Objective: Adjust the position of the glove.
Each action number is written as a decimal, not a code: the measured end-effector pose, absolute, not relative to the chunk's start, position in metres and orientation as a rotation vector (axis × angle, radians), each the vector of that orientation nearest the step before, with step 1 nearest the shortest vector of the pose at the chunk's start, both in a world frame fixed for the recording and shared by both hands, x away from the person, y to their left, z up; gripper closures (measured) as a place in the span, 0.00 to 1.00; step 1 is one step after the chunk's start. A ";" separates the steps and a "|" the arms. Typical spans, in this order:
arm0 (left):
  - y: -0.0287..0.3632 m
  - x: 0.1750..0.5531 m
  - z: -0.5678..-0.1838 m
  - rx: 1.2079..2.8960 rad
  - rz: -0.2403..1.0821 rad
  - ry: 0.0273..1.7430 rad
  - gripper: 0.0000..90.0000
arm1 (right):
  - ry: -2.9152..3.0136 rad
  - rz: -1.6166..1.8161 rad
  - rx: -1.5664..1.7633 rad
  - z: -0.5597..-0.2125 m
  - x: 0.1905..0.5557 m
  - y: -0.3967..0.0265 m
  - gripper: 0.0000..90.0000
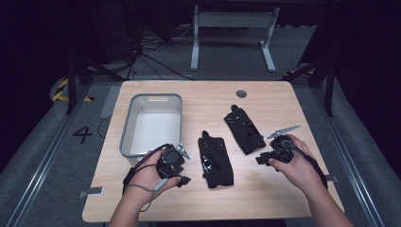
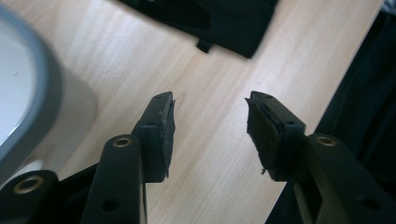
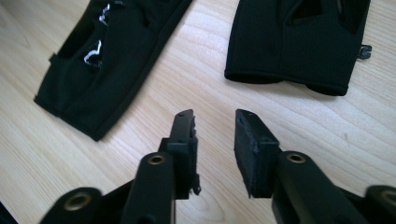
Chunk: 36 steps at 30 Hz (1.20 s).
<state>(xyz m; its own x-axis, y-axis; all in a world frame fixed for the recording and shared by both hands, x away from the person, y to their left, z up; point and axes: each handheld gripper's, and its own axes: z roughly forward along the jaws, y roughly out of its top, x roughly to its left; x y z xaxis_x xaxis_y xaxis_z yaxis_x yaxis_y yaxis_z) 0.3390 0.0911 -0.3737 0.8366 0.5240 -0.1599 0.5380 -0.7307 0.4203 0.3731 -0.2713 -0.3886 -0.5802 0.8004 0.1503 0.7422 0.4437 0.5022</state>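
Observation:
Two black gloves lie flat on the wooden table (image 1: 198, 94). One glove (image 1: 215, 161) is in the middle and the other glove (image 1: 244, 128) lies farther back to its right. My left gripper (image 1: 182, 174) hovers just left of the middle glove, jaws open over bare wood, and that glove's edge (image 2: 215, 23) lies ahead of it. My right gripper (image 1: 263, 158) sits right of both gloves, open and holding nothing. Ahead of its jaws lie the middle glove (image 3: 107, 56) and the cuff of the other glove (image 3: 299, 42).
A grey rectangular bin (image 1: 127, 137) with a white inside stands at the table's left, close behind my left hand; its rim (image 2: 46, 88) is beside the left jaw. A round grommet (image 1: 241, 93) sits near the far edge. Dark floor surrounds the table.

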 end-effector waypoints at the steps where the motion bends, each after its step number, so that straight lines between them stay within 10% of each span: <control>1: 0.093 0.340 -0.373 2.542 -0.037 0.807 0.57 | 2.575 0.811 1.381 -0.389 0.373 -0.271 0.73; 11: 0.099 0.338 -0.371 2.528 0.005 0.826 0.47 | 2.512 0.869 1.442 -0.396 0.375 -0.268 0.57; 24: 0.101 0.337 -0.367 2.486 0.017 0.818 0.53 | 2.638 0.933 1.144 -0.396 0.356 -0.230 0.79; 36: 0.109 0.327 -0.368 2.483 0.025 0.851 0.52 | 2.785 0.829 1.052 -0.411 0.347 -0.196 0.73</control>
